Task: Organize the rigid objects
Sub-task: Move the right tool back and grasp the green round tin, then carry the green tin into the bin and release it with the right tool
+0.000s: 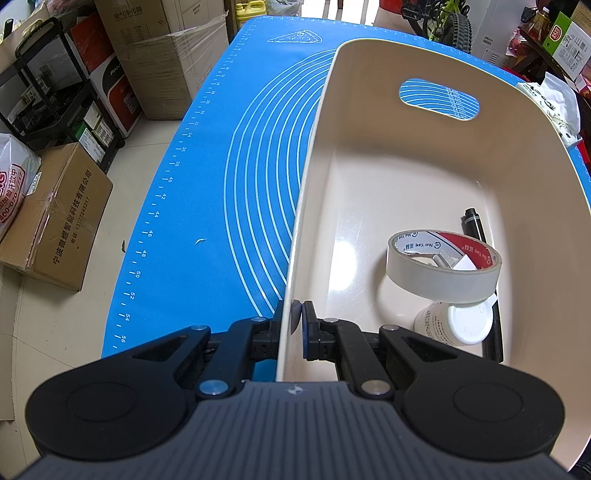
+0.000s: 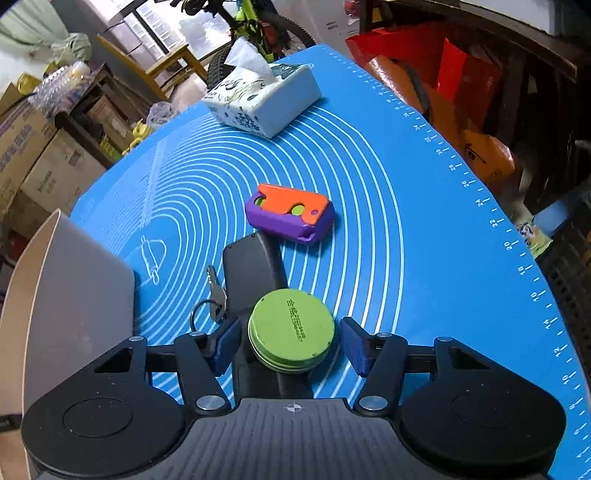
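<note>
Green tin (image 2: pixel 291 329) sits between the open right gripper's (image 2: pixel 291 345) pads.

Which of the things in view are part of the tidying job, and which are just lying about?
Job:
- beige bin, held at its rim by the left tool
- tape roll, white jar and black marker, in the bin
- green tin, between the open right tool pads
- black case, keys, orange-purple box

Lying about:
- tissue box
- cardboard boxes
- bicycle
</note>
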Available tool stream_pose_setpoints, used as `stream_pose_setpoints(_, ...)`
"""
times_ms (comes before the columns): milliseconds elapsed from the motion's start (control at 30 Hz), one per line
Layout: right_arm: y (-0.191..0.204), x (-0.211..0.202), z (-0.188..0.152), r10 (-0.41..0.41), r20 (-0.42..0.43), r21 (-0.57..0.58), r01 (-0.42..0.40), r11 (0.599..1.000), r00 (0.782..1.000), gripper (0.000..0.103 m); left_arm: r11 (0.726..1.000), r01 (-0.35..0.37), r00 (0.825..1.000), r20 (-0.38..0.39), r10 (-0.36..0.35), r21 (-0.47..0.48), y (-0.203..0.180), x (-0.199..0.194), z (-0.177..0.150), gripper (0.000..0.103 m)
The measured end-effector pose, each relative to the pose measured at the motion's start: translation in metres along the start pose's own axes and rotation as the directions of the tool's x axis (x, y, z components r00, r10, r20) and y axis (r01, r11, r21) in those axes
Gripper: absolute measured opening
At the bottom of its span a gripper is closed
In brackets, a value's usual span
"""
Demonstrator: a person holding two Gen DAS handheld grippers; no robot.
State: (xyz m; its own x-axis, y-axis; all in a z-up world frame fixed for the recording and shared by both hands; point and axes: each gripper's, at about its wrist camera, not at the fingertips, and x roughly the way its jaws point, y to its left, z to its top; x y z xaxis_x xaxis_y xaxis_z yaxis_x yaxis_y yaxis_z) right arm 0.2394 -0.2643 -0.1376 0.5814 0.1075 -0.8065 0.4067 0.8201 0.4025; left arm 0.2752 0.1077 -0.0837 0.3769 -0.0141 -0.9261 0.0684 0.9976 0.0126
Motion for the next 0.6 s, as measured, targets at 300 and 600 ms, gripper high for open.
stream_pose_setpoints(300,0.005,0.001,-0.001,-0.016,0.021,-0.036,0.017,0.999,1.000,0.055,1.000,0.000,1.000,0.000,0.000,0.000,0.000,0.000,0.000,0.009)
stream_pose_setpoints(600,0.021,-0.018,0.001,-0.039,0.120,-0.121,0.053,0.991,0.992,0.054,1.000,-0.001,1.000,0.000,0.001,0.000,0.000,0.000,0.000,0.009)
